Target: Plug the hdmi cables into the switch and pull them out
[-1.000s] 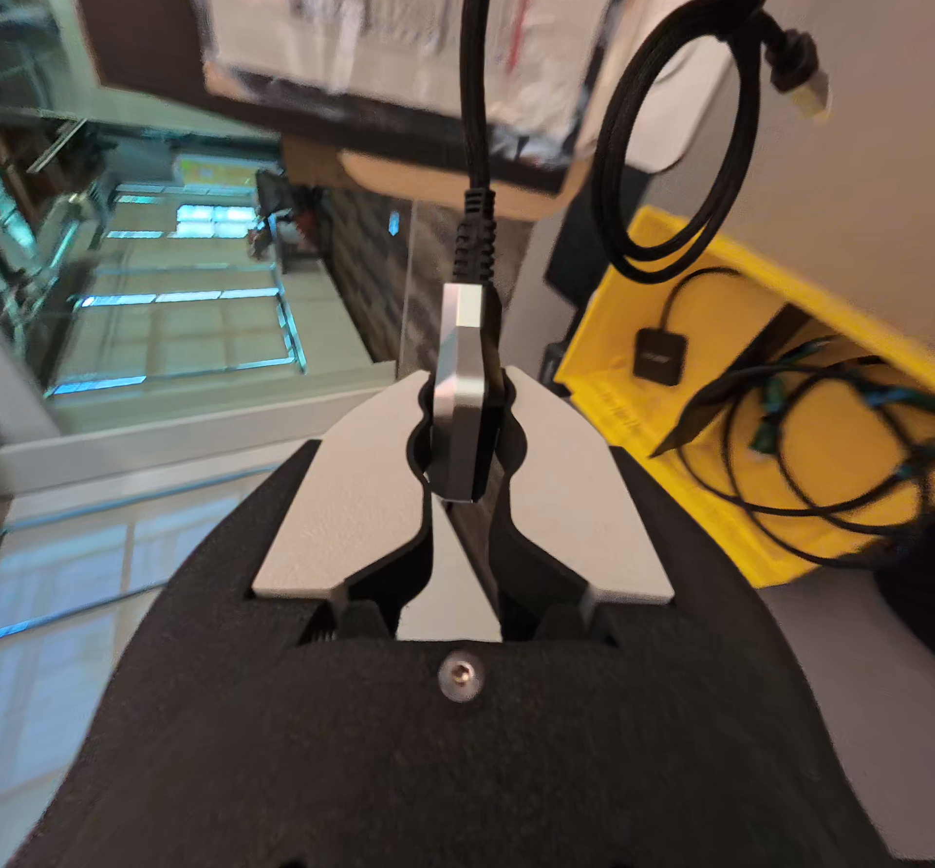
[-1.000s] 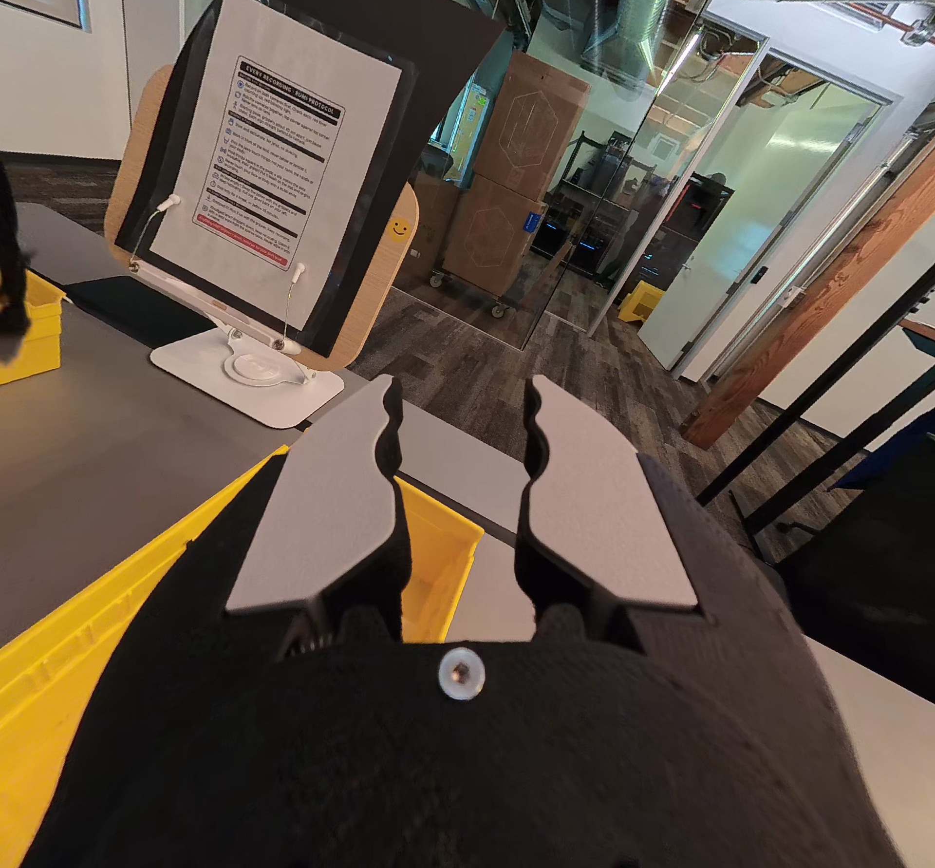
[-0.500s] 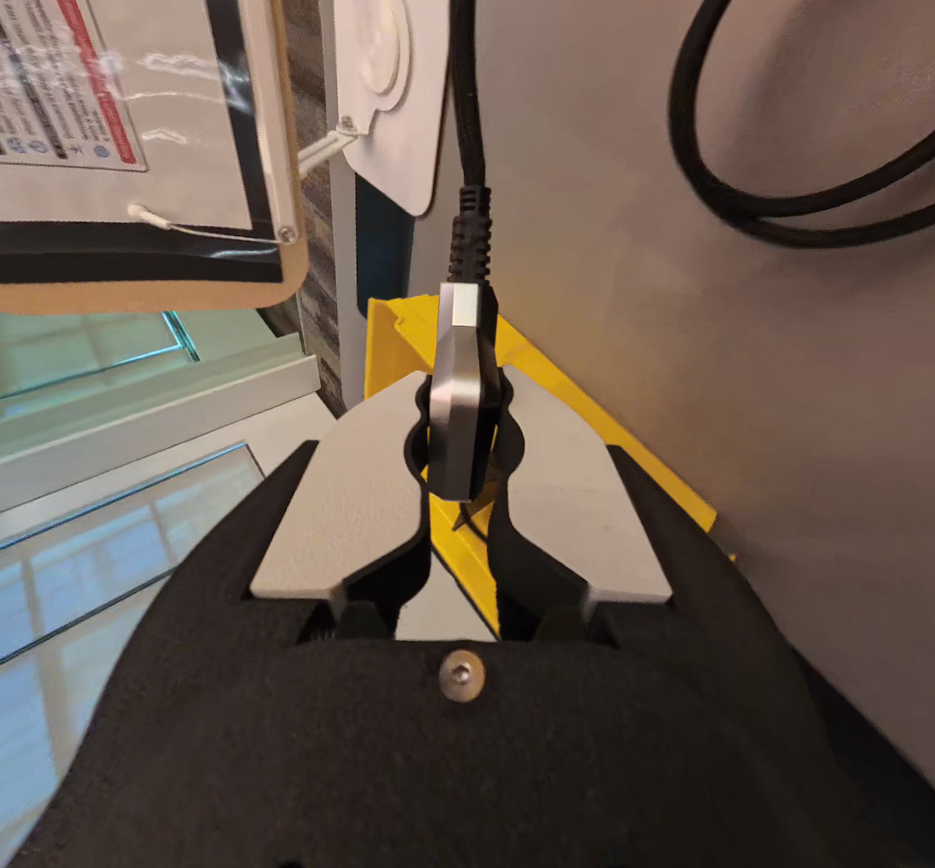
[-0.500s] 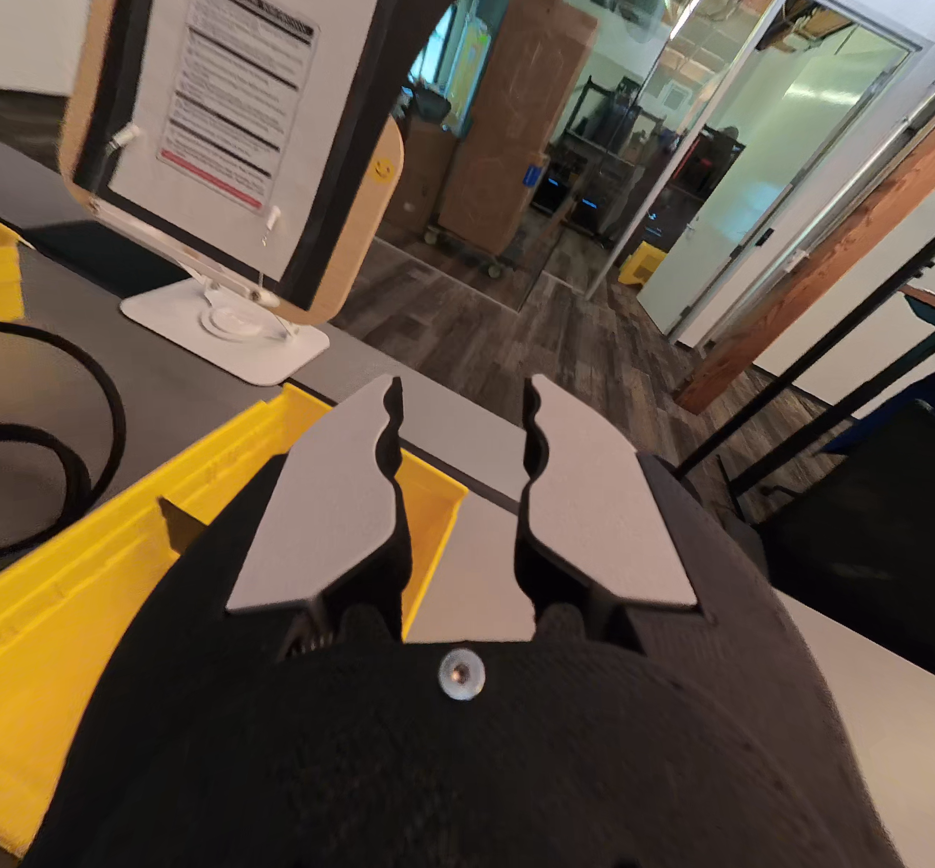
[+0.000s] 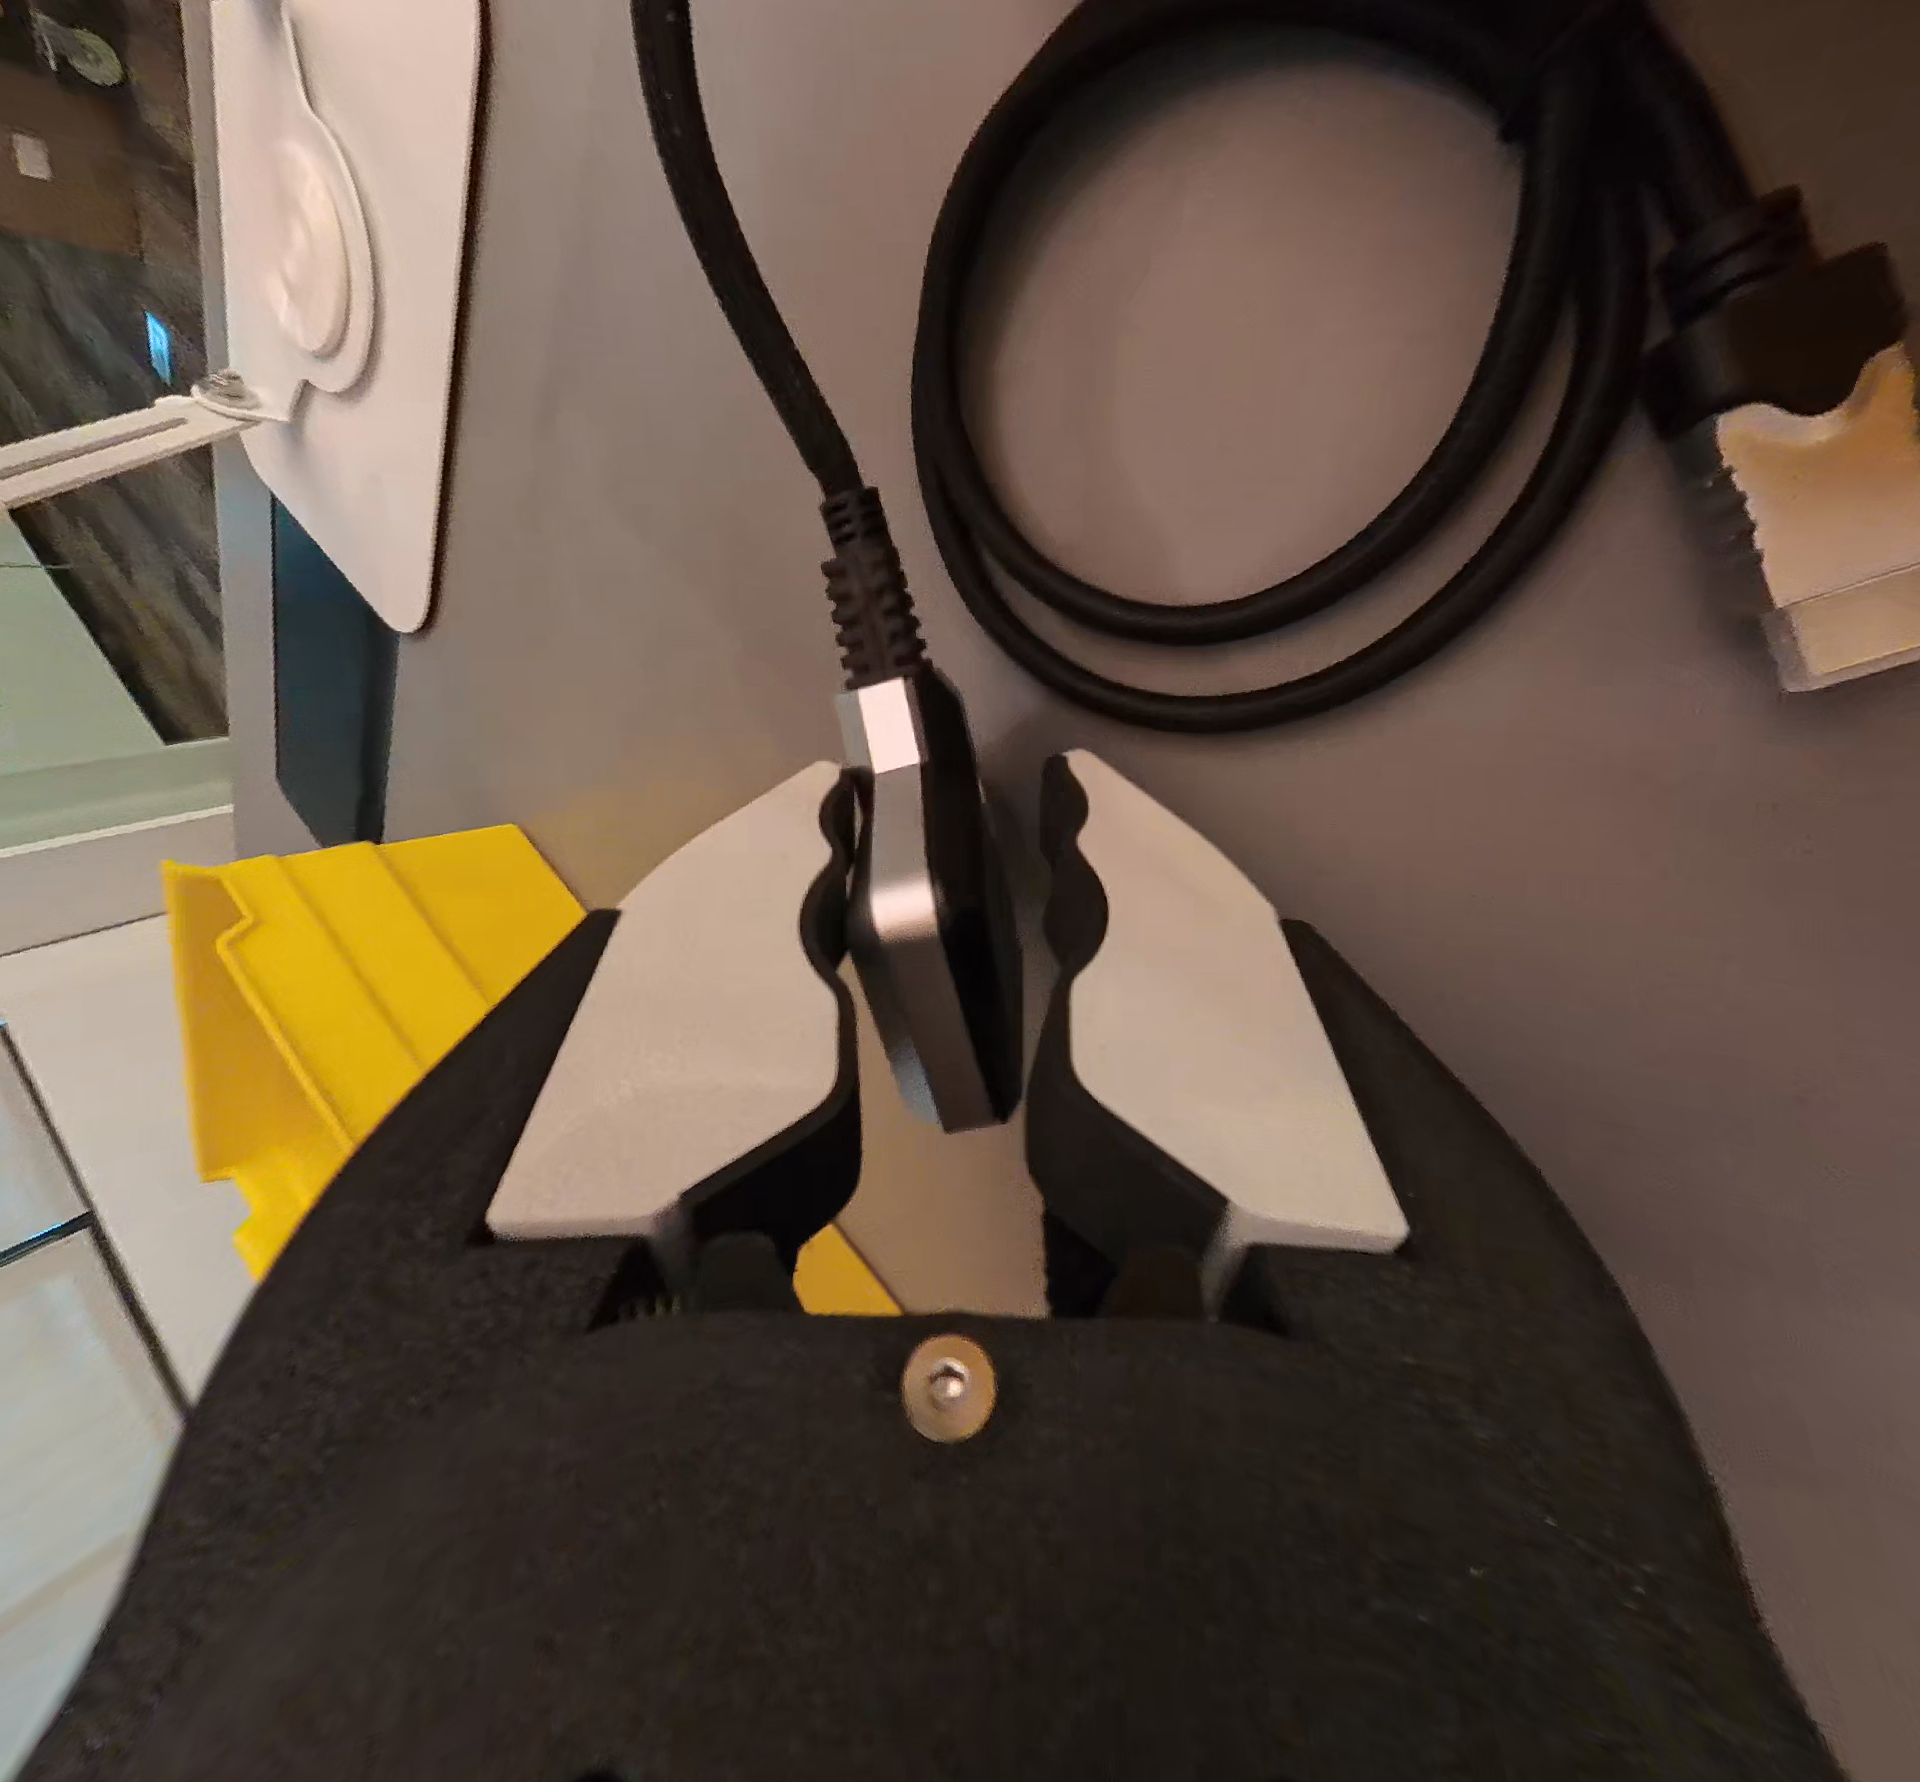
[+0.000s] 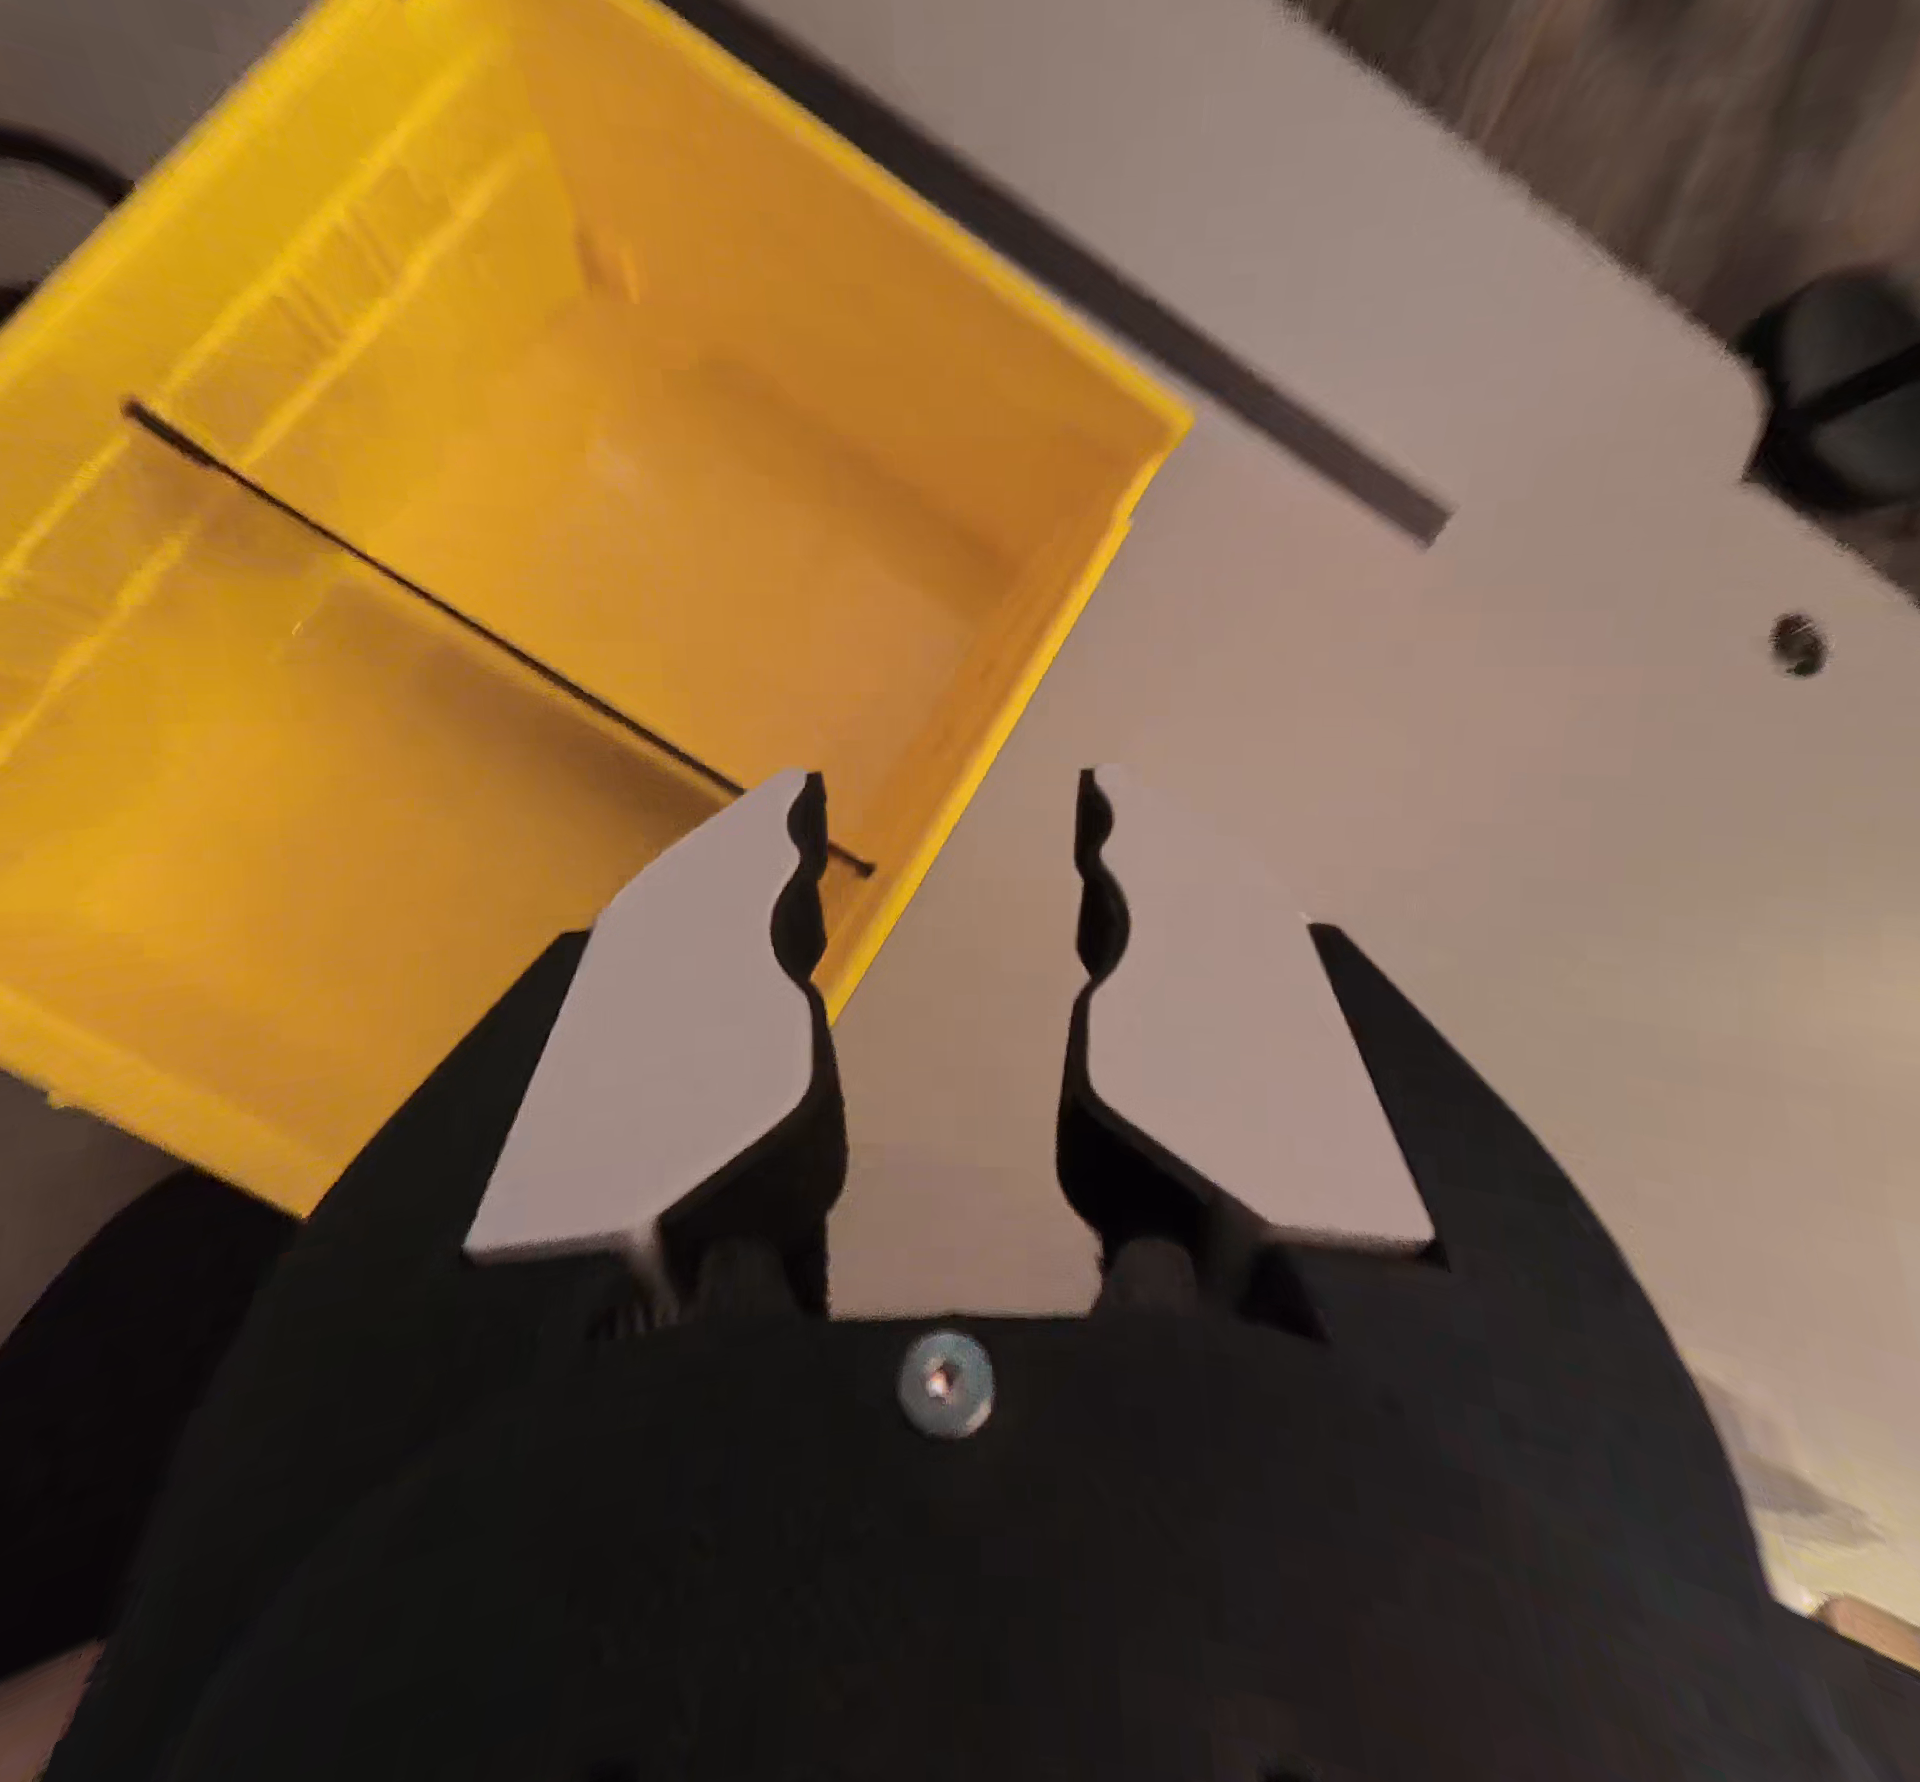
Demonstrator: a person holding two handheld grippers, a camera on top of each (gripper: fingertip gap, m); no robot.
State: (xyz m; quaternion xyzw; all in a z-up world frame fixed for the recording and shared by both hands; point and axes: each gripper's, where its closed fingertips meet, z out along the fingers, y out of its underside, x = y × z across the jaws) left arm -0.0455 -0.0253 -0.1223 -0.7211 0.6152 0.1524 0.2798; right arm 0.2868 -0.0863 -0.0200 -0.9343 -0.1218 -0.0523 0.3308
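left gripper (image 5: 951, 787) has parted its jaws with the grey hdmi plug (image 5: 920, 932) between them, tilted. the plug leans on the left finger (image 5: 707, 1005), with a clear gap to the right one, so no real clamp on it now. its black braided cable (image 5: 727, 257) runs up and away over the grey table (image 5: 1455, 849). a coiled black cable (image 5: 1299, 330) lies flat on the table just right of that, and its second plug (image 5: 1808, 475), black with a pale cap, sits at the right edge. white stand base (image 5: 343, 205) far left, a corner of the yellow bin (image 5: 343, 984) beside the left finger.

right gripper (image 6: 945, 787) is open wide and holding nothing — table surface shows between the fingers. it looks down at the yellow bin (image 6: 727, 298), which has a thin black divider (image 6: 468, 610) across it. the frame is motion-blurred. the switch is not identifiable in either view.
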